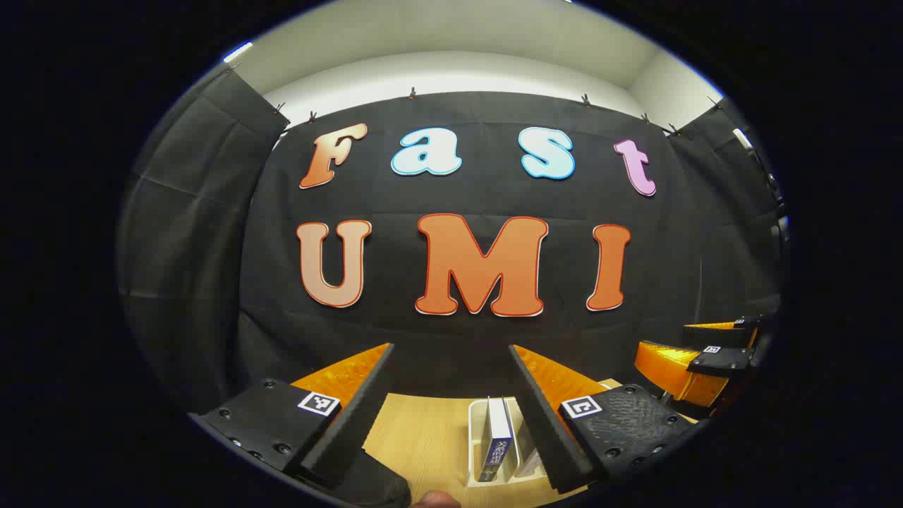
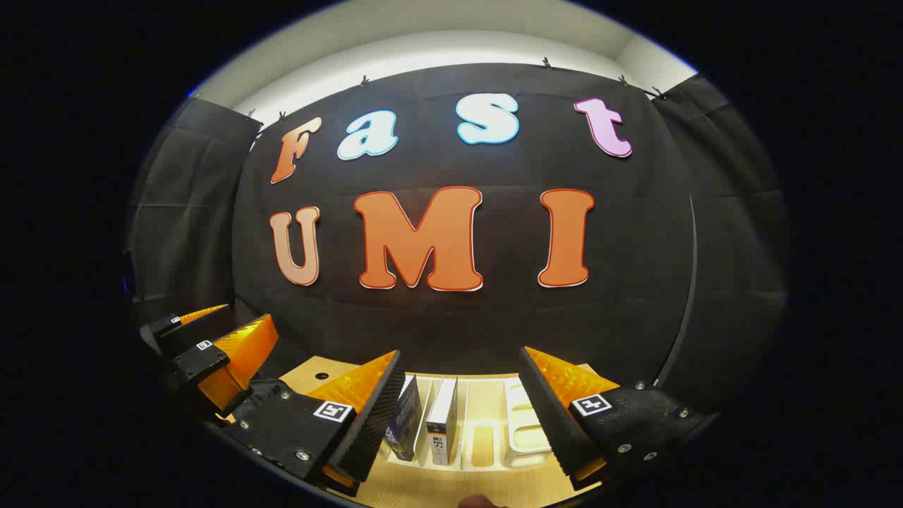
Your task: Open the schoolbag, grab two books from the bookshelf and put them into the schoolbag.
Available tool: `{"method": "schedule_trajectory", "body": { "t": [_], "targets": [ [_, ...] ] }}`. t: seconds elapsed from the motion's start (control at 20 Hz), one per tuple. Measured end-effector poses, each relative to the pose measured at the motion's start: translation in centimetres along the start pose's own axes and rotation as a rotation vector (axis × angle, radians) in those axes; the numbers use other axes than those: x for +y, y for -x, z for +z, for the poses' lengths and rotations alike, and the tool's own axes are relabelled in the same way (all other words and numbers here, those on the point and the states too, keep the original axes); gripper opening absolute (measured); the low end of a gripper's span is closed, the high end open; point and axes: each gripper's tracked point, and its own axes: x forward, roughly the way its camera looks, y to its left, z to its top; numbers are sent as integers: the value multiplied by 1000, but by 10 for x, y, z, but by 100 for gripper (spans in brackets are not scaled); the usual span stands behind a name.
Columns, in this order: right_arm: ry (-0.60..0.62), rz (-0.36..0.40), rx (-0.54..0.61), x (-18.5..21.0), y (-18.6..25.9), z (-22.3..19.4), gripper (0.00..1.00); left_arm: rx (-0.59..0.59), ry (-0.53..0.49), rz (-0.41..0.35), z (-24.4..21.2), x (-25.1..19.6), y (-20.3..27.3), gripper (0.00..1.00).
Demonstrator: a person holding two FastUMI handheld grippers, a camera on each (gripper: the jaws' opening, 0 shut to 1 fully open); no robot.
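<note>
Both hand-held grippers hover wide open with nothing held: the left hand-held gripper (image 1: 451,416) and the right hand-held gripper (image 2: 462,420) sit above the white bookshelf (image 2: 525,423) on the table (image 1: 423,437). Two books (image 2: 443,420) stand upright in neighbouring slots, close together. The likely slip is a finger catching the rack's divider or nudging the second book over while closing on the first. Room is open above; the rack walls crowd the sides. I see no schoolbag here.

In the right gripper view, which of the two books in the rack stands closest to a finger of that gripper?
The dark-covered book, beside the finger on the view's left; the white-spined book stands further right.
</note>
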Motion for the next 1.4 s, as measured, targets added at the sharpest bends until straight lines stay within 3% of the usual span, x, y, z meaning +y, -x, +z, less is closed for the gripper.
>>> {"method": "schedule_trajectory", "body": {
  "t": [0.3, 0.4, 0.95, 1.4],
  "targets": [
    [8, 11, 0, 8, -1, -1, 100, -3, -6, 8, -1, 7, 3, 99],
    [9, 17, 2, 11, 1, -1, 97, 3, -9, 9, -4, 7, 5, 98],
    [17, 20, 20, 8, 9, -7, 97, 12, -38, 8, -13, 4, 15, 99],
    [39, 30, 43, -12, 2, -19, 97, 105, -184, 53, -66, 25, 22, 100]
  ]
}}
